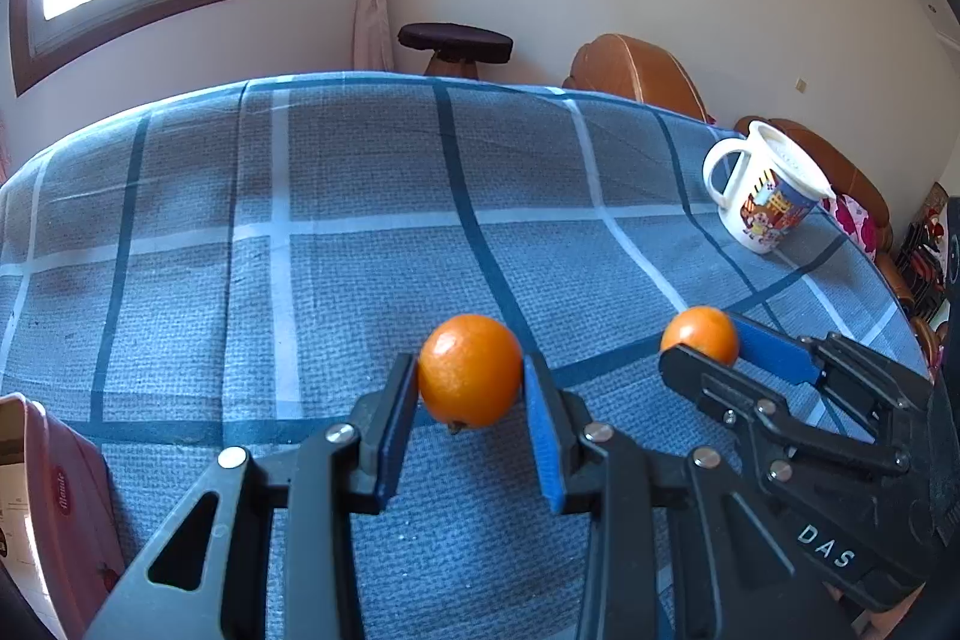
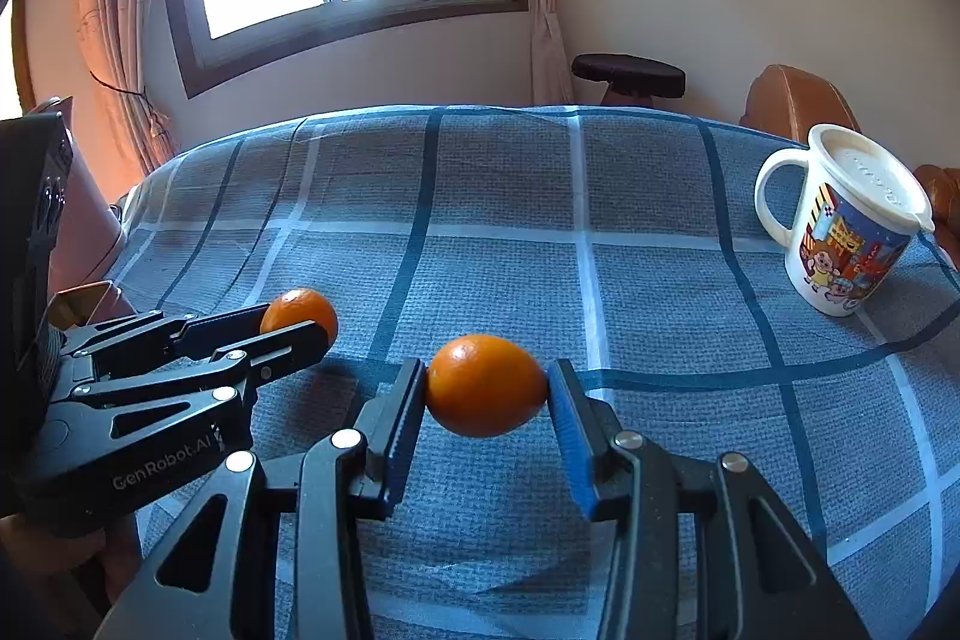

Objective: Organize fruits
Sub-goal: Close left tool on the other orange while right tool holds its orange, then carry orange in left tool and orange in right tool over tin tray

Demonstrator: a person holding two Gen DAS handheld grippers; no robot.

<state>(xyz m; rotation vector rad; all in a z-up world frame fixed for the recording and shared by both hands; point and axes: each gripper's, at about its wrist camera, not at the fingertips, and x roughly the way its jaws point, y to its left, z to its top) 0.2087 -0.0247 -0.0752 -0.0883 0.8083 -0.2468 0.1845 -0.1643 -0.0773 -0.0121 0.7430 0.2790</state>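
With each tongs clamped on fruit — left tongs (image 1: 471,394) on a round orange citrus (image 1: 470,370), right tongs (image 2: 487,400) on an oval orange citrus (image 2: 486,385) — both hang over the blue plaid-covered worktop (image 1: 360,220). Carry step; next needs a drop spot — likely the pink carton (image 1: 54,508).

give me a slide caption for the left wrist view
Left gripper pinches an orange above the plaid tablecloth; right gripper holds another.

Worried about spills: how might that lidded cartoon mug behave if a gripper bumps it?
The mug looks rigid and probably breakable if knocked off. It stands near the table edge. Its lid seems to rest loosely and may pop off.
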